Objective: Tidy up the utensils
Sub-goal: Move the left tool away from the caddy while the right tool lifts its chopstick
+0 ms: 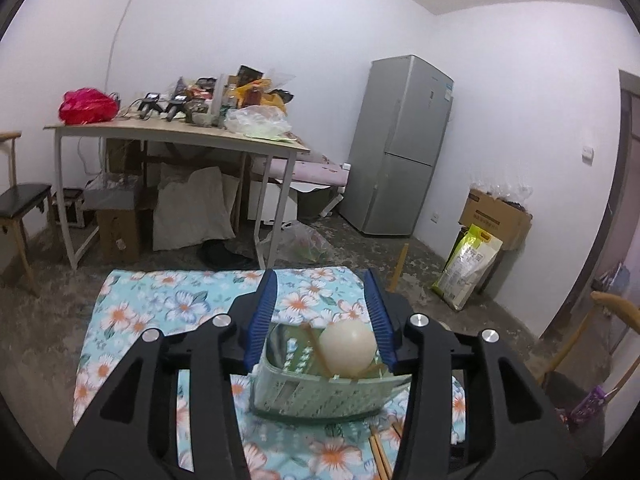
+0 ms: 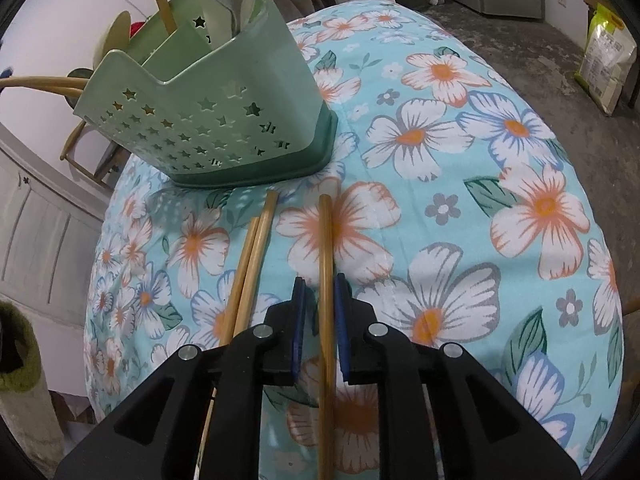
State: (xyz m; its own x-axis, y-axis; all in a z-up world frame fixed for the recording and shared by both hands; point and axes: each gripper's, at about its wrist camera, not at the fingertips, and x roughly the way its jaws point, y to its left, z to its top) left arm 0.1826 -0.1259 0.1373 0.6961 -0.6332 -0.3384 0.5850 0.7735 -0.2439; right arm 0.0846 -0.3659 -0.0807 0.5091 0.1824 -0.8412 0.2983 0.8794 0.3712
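Note:
A pale green utensil holder (image 1: 320, 392) with star cut-outs stands on the floral tablecloth (image 1: 168, 300). It holds a white round ladle (image 1: 348, 346) and thin wooden sticks. My left gripper (image 1: 320, 280) hangs over its top, blue pads wide apart, open, nothing pinched. In the right wrist view the holder (image 2: 208, 120) stands ahead on the left. One wooden chopstick (image 2: 326, 240) lies on the cloth between the pads of my right gripper (image 2: 320, 280); a gap shows on its left side, so the gripper is open. Two more chopsticks (image 2: 252, 264) lie just left of it.
Beyond the round table's far edge are bare floor, a cluttered desk (image 1: 180, 132), a grey fridge (image 1: 400, 144), a black stool (image 1: 20, 200) and a cardboard box (image 1: 496, 212) with a bag. A wooden chair (image 1: 616, 308) stands at the right. White cabinet doors (image 2: 40, 232) are at the left.

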